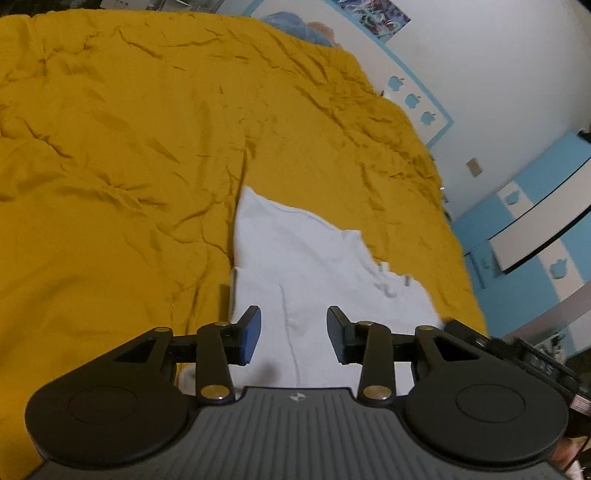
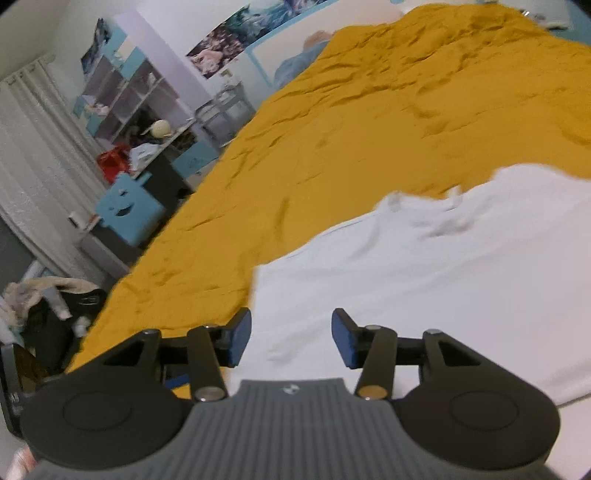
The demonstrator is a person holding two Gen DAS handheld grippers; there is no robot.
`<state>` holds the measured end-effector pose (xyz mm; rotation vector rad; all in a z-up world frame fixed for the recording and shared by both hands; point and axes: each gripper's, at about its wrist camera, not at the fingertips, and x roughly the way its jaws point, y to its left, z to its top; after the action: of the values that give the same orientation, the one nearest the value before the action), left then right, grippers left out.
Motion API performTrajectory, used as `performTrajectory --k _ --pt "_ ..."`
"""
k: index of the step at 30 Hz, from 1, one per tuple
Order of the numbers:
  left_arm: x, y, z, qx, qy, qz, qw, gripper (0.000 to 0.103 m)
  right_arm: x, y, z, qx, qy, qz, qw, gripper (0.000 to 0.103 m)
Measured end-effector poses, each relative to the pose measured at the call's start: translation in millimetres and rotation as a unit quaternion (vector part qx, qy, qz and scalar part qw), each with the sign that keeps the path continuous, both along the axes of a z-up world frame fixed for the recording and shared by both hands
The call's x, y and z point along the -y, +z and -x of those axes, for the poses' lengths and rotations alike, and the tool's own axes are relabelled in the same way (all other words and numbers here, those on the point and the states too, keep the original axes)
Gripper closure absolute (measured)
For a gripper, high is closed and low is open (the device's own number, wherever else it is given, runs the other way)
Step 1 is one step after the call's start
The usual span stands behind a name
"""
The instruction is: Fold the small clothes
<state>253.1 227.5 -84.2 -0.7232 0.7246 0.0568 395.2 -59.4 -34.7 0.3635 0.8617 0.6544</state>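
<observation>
The white garment (image 1: 306, 266) lies spread on the yellow bedspread (image 1: 122, 147), flat so it can be folded. The left gripper (image 1: 294, 334) hangs just above its near edge, jaws apart and empty. The right gripper (image 2: 291, 341) does the same at the garment's left corner, probably lining up a grab.

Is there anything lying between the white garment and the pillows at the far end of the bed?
Nothing: in both wrist views only wrinkled mustard bedspread stretches from the white garment to the blue pillow.
</observation>
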Motion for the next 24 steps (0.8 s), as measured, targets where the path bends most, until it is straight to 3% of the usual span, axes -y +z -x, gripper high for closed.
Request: performTrajectory --k 8,13,15,16,18,19,20,22,24 --pt "-3 -33 -41 -0.043 -0.006 -0.039 0.9983 0.060 121 -19 -38 0.000 -0.117 0.077 0.990 0.058" --pt "1 -41 -42 -0.034 -0.009 -0.055 0.9979 0.085 177 -31 -57 -0.005 -0.157 0.099 0.983 0.058" --pt "3 -42 -42 -0.034 -0.010 -0.066 0.9972 0.085 196 -38 -68 -0.006 -0.176 0.104 0.979 0.058" --pt "2 -43 -42 -0.038 -0.009 -0.069 0.9969 0.084 206 -43 -74 -0.008 -0.186 0.104 0.977 0.058" --pt "-3 -43 -41 -0.044 0.005 -0.059 0.9973 0.073 222 -48 -88 -0.013 -0.204 0.097 0.974 0.058" --pt "-6 -44 -41 -0.047 0.015 -0.052 0.9974 0.060 227 -47 -94 -0.014 -0.210 0.092 0.973 0.058" --pt "-9 -44 -40 -0.047 0.024 -0.039 0.9979 0.055 231 -49 -101 -0.015 -0.214 0.086 0.973 0.058" --pt "-12 -48 -39 -0.046 0.030 -0.015 0.9984 0.055 234 -51 -113 -0.016 -0.217 0.079 0.973 0.059" --pt "-11 -51 -41 -0.051 0.030 -0.016 0.9981 0.057 235 -54 -126 -0.016 -0.219 0.082 0.972 0.059"
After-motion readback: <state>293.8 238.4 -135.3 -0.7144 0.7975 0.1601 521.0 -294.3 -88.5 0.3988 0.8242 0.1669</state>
